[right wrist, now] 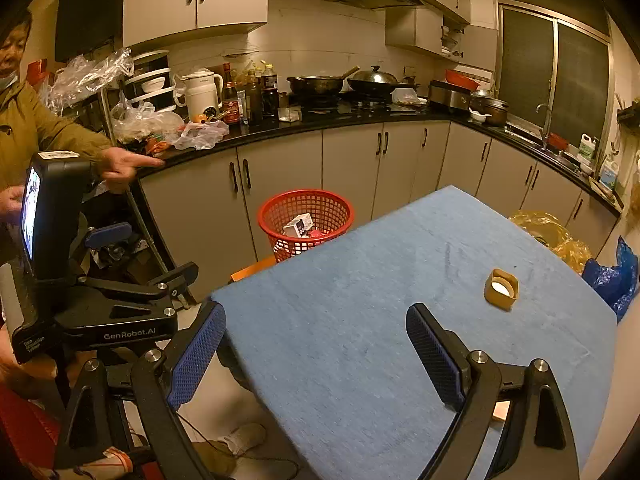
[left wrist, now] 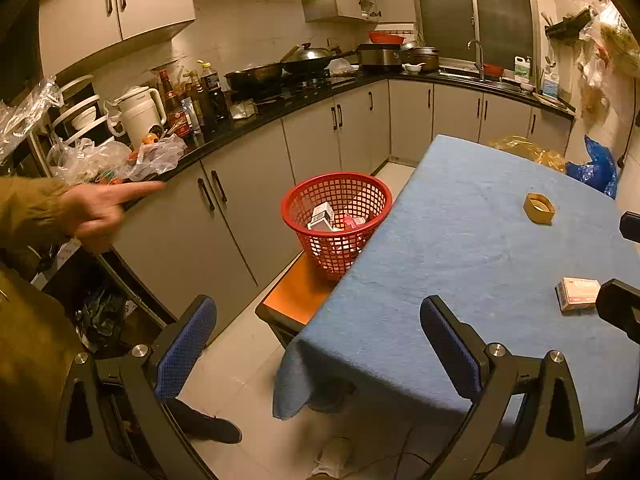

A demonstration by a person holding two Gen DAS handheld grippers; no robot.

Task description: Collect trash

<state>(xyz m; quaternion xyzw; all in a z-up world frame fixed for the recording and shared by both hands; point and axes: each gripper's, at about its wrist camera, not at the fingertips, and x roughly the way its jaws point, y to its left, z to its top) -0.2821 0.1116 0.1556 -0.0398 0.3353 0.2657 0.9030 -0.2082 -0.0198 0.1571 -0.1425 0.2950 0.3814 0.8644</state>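
A red mesh basket stands on an orange stool at the table's far left side, with a few small cartons inside. On the blue-covered table lie a yellow-brown cap and a small pale box. My left gripper is open and empty over the table's near left corner. My right gripper is open and empty above the near edge, with the cap ahead to its right.
A person in an olive coat points a hand at the black counter, which is crowded with plastic bags, a white kettle and bottles. Yellow and blue bags lie on the floor beyond the table.
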